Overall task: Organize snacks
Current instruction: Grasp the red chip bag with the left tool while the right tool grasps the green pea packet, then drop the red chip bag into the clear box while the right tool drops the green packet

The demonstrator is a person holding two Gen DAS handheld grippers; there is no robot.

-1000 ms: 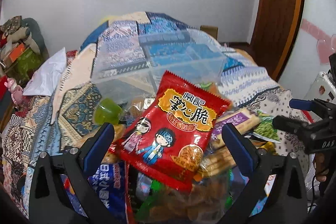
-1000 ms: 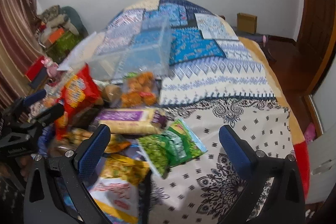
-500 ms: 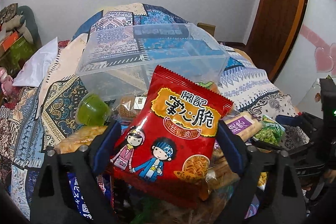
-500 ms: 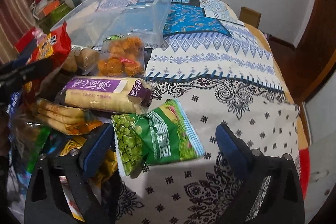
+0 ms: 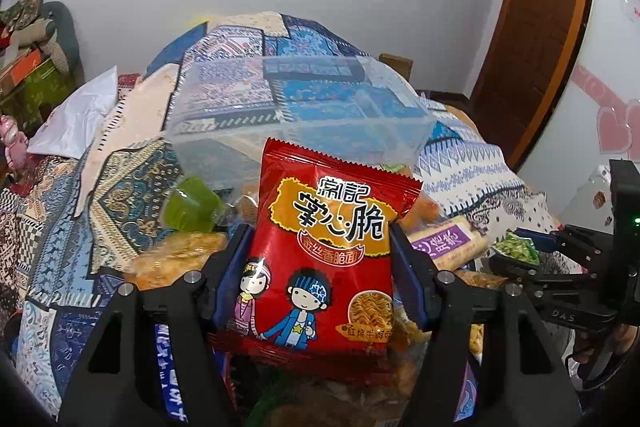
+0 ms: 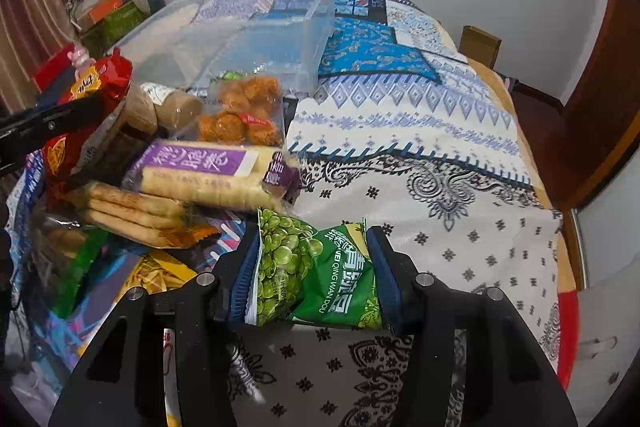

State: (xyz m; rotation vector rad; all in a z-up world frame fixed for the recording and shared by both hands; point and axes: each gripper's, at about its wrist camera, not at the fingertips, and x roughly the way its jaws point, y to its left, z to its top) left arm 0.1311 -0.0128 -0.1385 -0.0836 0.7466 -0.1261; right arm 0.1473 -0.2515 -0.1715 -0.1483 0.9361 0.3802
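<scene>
Holding two packets at once: my left gripper [image 5: 318,267] is clamped on the red crinkly noodle-snack packet [image 5: 324,247], which stands upright between its blue pads, and my right gripper [image 6: 310,275] is clenched on the green foil pea packet [image 6: 320,275] at the edge of the snack pile. What matters next is the clear plastic storage bin [image 5: 296,115] on the patterned quilt [image 6: 420,131]. It lies straight ahead of the left gripper, just beyond the red packet, long side facing me. From the right gripper it sits ahead and to the left, farther off, so I judge the left arm nearer.
</scene>
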